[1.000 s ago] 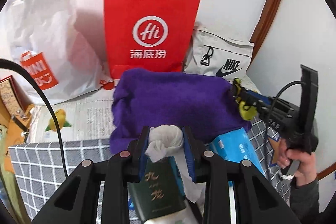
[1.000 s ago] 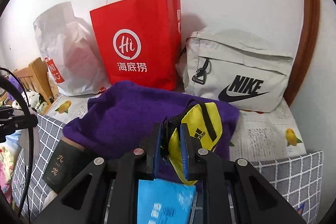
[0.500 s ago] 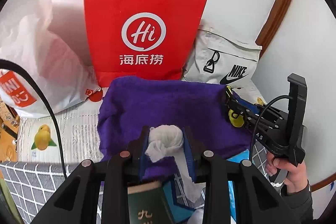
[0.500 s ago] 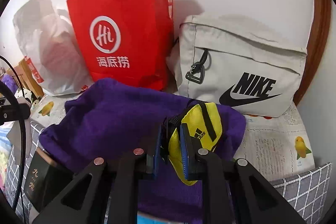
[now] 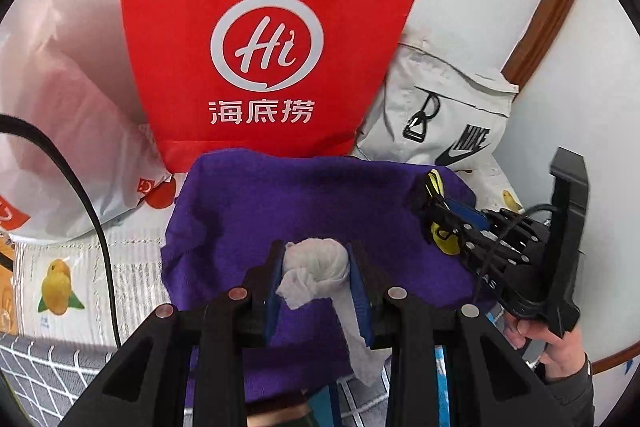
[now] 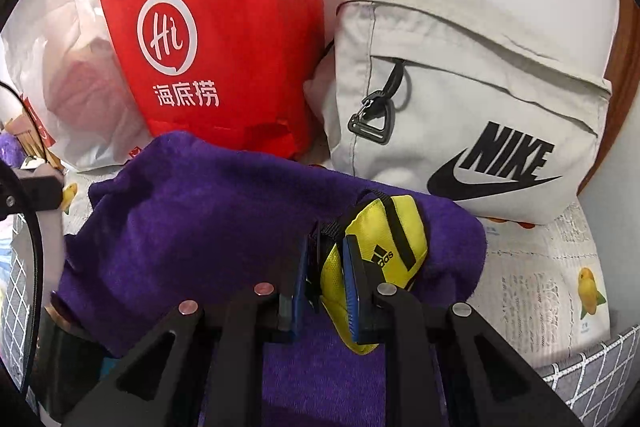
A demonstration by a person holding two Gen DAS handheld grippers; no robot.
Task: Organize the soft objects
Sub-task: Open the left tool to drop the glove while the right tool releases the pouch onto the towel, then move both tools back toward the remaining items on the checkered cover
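Observation:
My left gripper [image 5: 315, 259] is shut on a knotted white cloth [image 5: 316, 267] whose tail hangs down between the fingers. It hovers over a folded purple towel [image 5: 280, 203]. My right gripper [image 6: 326, 259] is shut on a small yellow and black pouch [image 6: 384, 247], held over the right end of the same purple towel [image 6: 192, 219]. In the left wrist view the right gripper [image 5: 436, 211] shows at the right with the pouch, a hand gripping its handle.
A red paper bag [image 5: 264, 39] stands against the wall behind the towel, a grey Nike bag [image 6: 480, 107] to its right, a white plastic bag [image 5: 60, 107] to its left. Fruit-print sheet [image 6: 560, 279] and checked cover [image 5: 40, 367] lie around. A blue box [image 5: 442, 379] sits below.
Both grippers have moved forward and down toward the purple towel and the bags, which now look larger. The green box has slipped out of the left wrist view. Both grips are unchanged.

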